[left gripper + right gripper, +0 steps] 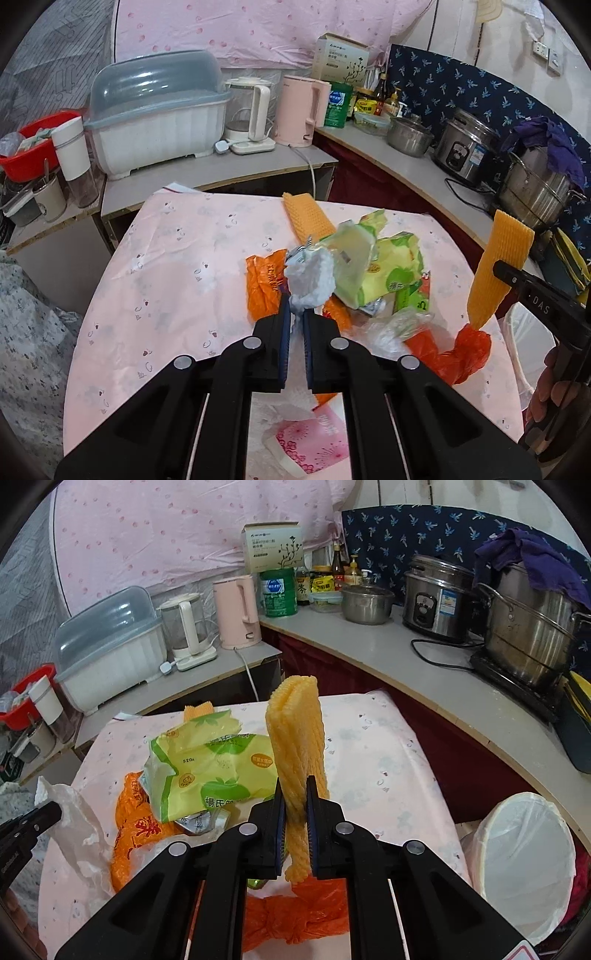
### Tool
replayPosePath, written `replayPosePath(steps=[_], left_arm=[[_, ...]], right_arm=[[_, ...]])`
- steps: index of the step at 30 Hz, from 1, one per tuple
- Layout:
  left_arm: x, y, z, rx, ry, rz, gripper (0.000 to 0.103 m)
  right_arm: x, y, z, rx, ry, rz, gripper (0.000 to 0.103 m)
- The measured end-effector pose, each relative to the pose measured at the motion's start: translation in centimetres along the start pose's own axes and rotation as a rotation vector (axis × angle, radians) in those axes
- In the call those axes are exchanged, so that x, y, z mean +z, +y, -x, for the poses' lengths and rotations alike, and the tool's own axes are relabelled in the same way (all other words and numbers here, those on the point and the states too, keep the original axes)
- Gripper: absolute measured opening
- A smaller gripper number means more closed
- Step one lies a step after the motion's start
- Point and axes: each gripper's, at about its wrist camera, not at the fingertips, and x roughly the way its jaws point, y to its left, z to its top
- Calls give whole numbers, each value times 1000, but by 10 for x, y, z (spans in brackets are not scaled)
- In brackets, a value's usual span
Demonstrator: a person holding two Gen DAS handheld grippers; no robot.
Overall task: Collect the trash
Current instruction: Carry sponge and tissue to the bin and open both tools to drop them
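You are working in a cramped kitchen corner, over a small table covered with a pink patterned cloth (177, 266), with grey counters running behind it and along the right. Starting at your far left, a red plastic basin (31, 147) sits beside a white dish-drainer box with a blue-grey domed lid (155, 122); next come a glass kettle with a cream handle (249, 118) and a pale pink electric kettle (301, 110). On the table, your left gripper (295, 314) has its jaws drawn in narrow around a crumpled white tissue wad (310, 277), which bulges out past the fingertips. Just beyond the wad lies the trash pile: an orange printed plastic wrapper (264, 288) on the left, a yellow-green snack bag (207, 768) in the middle, an orange foam net sleeve (306, 218) lying flat at the back, and a knotted orange-red plastic bag (461, 354) near the front right. Further right, your right gripper (295, 812) is clamped on a second yellow-orange foam net sleeve (295, 731), holding it upright above the table. Along the right counter stand a steel rice cooker (439, 598) and a large steel pot draped with a purple cloth (532, 635). Below the table's right edge is a white-lined waste bin (524, 849).
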Motion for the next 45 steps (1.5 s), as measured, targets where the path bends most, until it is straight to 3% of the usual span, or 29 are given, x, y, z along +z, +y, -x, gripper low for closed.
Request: replayPosePath(steps=[11, 23, 35, 45], left_arm=[[2, -96, 43, -124, -65, -93, 6], [-15, -212, 49, -268, -35, -213, 6], [-33, -320, 27, -395, 34, -320, 6], [-45, -389, -6, -459, 103, -373, 6]], right_arm=[[-6, -72, 70, -75, -84, -94, 9], [-38, -171, 112, -182, -105, -216, 9], [-78, -259, 113, -271, -66, -341, 9], [-107, -301, 88, -291, -13, -414, 9]])
